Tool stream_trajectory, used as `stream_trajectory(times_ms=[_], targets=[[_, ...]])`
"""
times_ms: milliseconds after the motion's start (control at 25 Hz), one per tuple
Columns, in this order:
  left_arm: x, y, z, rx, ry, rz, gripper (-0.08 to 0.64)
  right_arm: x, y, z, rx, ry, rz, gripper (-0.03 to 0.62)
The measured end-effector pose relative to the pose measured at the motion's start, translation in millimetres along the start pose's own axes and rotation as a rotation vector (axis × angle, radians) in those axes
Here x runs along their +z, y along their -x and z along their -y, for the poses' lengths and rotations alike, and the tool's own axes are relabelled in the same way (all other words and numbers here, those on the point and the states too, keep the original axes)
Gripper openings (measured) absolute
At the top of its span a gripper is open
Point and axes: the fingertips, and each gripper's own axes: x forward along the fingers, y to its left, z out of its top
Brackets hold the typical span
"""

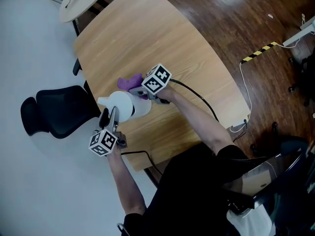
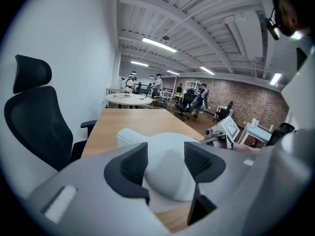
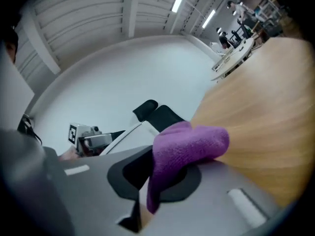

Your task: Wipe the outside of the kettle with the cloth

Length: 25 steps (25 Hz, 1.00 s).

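— Looking down from your head view, you stand at a pale wooden table with a gripper in each hand. The white kettle sits near the table's left edge, close to you, with its spout toward the black office chair just off that edge.

— Your left gripper reaches the kettle from your side. Its jaws are closed part-way on the kettle, and the rounded white body fills the gap between the two dark ribbed pads.

— Your right gripper comes in from the right, at the kettle's far side. Its jaws are clamped on the purple cloth. One soft fold bulges out past the fingertips and another hangs down between them.

— From above, you can see the cloth bunched just beside the top of the kettle, on the side away from you. Neither view shows you clearly whether it touches the white surface.

— From your right gripper view, you look past the cloth and across the kettle to the marker cube on your left gripper, with the black chair behind it against the white wall.
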Motion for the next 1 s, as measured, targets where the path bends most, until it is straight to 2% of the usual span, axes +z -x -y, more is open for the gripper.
stream_trajectory(times_ms=[200,280,320,400,480,560,640,680,760,880,1000], targets=[[8,5,-9,-0.158,-0.038,-0.053,0.305,-40,-4,-32,0.149,-0.142,0.069,0.019],[8,6,-7,-0.191,-0.093,-0.087,0.298,-57,-1,-38,0.159,-0.183,0.143,0.021],[9,8,-4,-0.191,-0.123,-0.091,0.297,-60,6,-42,0.153,-0.192,0.214,0.021],[16,14,4,-0.163,-0.172,-0.054,0.291,-46,34,-69,0.196,-0.179,0.421,0.021],[21,16,16,-0.145,-0.217,-0.015,0.28,-21,58,-121,0.302,-0.115,0.596,0.021],[18,13,24,-0.122,-0.281,-0.019,0.276,-17,49,-155,0.342,-0.02,0.628,0.021],[9,8,27,-0.098,-0.343,-0.053,0.27,-39,22,-147,0.299,0.013,0.596,0.021],[4,7,29,-0.095,-0.365,-0.071,0.27,-56,11,-129,0.261,-0.015,0.589,0.021],[-3,7,33,-0.095,-0.398,-0.095,0.27,-94,-4,-82,0.177,-0.129,0.58,0.021],[-6,7,35,-0.082,-0.408,-0.092,0.267,-140,-15,-26,0.045,-0.267,0.506,0.021],[-5,5,33,-0.059,-0.413,-0.085,0.262,-176,-21,22,-0.163,-0.402,0.391,0.021]])
